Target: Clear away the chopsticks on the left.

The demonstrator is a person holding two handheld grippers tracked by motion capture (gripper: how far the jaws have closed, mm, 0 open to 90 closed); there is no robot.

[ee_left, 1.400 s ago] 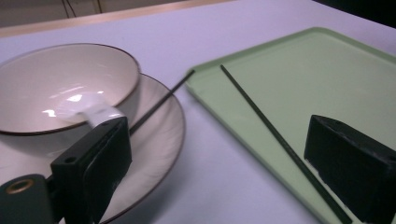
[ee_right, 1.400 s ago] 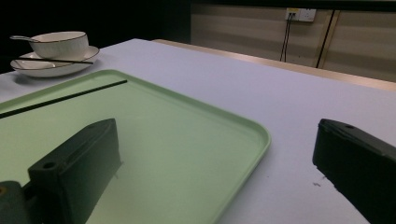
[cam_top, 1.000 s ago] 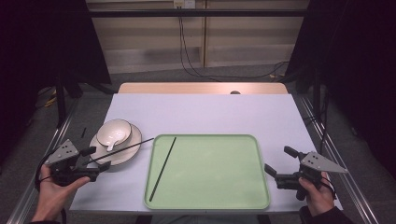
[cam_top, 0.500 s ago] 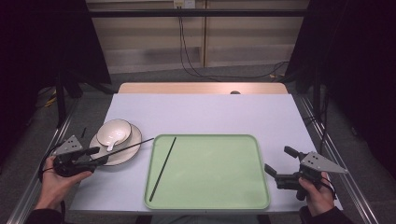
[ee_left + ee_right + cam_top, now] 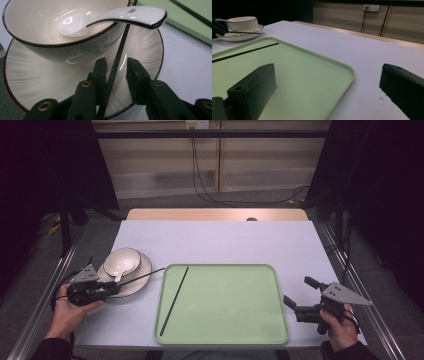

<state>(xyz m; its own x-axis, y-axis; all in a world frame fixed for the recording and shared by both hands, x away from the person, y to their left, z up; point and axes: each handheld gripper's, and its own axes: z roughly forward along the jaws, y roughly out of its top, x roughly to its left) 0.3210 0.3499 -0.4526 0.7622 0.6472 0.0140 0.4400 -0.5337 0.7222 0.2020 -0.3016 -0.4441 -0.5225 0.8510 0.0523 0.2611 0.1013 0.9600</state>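
A black chopstick [image 5: 140, 276] lies across a white plate [image 5: 131, 287], its tip pointing at the green tray [image 5: 225, 340]. The plate holds a bowl [image 5: 122, 261] with a white spoon [image 5: 125, 13] in it. My left gripper [image 5: 112, 289] is low over the plate's near edge. Its jaws have just been closing, and the chopstick [image 5: 122, 42] runs between them [image 5: 115, 68]. The left pad is at the stick and a gap remains at the right pad. A second chopstick [image 5: 175, 300] lies on the tray's left side. My right gripper [image 5: 298, 291] stands open right of the tray, holding nothing.
The tray [image 5: 287, 65] takes up the table's near middle. Bare pale tabletop [image 5: 225, 240] stretches behind it. A wooden strip [image 5: 215, 214] runs along the far edge, and metal rails flank both sides of the table.
My left gripper has moved forward and down to the plate, and its jaws have narrowed around the chopstick. The right gripper has stayed still.
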